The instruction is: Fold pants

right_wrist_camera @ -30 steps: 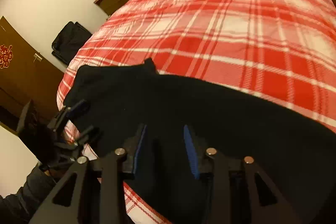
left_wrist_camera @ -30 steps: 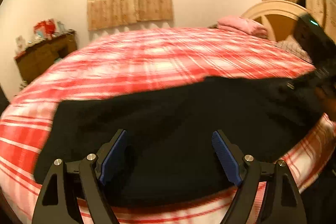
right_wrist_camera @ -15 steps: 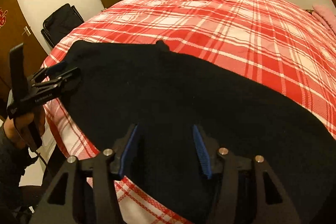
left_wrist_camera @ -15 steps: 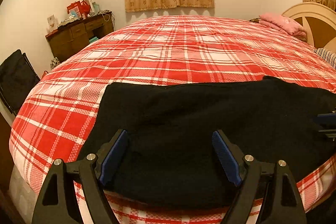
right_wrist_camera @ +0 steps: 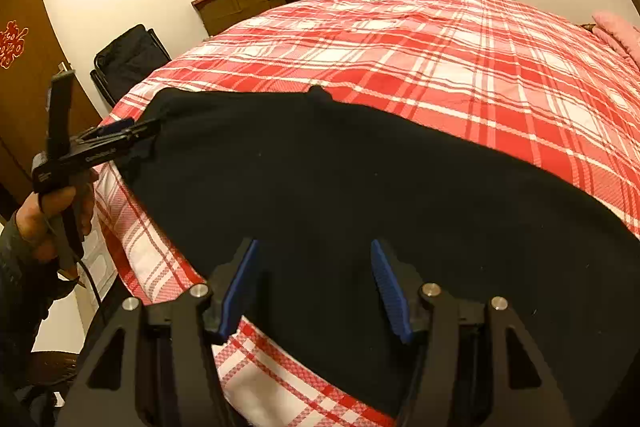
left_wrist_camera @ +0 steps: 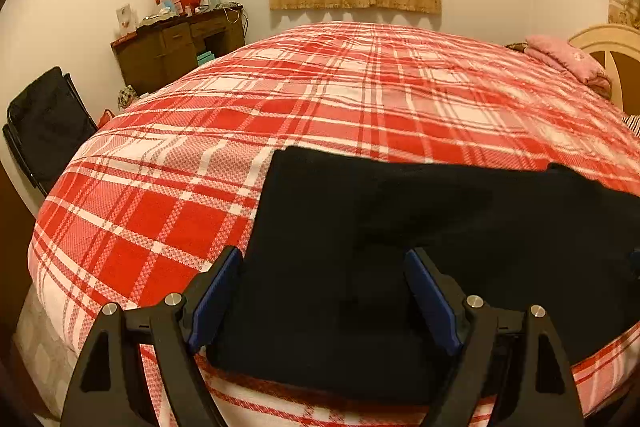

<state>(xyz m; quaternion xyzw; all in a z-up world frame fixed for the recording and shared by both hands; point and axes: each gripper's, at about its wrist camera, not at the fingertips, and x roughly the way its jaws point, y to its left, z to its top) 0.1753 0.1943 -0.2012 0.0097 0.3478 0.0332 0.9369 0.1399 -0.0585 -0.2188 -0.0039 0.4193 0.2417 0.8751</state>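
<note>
Black pants (left_wrist_camera: 420, 239) lie flat along the near edge of a bed with a red and white plaid cover (left_wrist_camera: 360, 95). They also show in the right wrist view (right_wrist_camera: 360, 179). My left gripper (left_wrist_camera: 322, 291) is open just above the left end of the pants, and nothing is between its blue pads. It also shows in the right wrist view (right_wrist_camera: 132, 131), at the left end of the pants. My right gripper (right_wrist_camera: 314, 279) is open and empty above the near edge of the pants, further right.
A brown dresser (left_wrist_camera: 180, 47) with red boxes stands against the far wall. A black folding chair (left_wrist_camera: 48, 123) stands left of the bed. A pink folded cloth (left_wrist_camera: 568, 61) and a cream headboard (left_wrist_camera: 612, 51) are at the right. A brown door (right_wrist_camera: 28, 67) is far left.
Both grippers have pulled back and lifted away from the pants, and both views have swung left. The right gripper's jaws have opened wider. The pants lie flatter and straighter on the bed.
</note>
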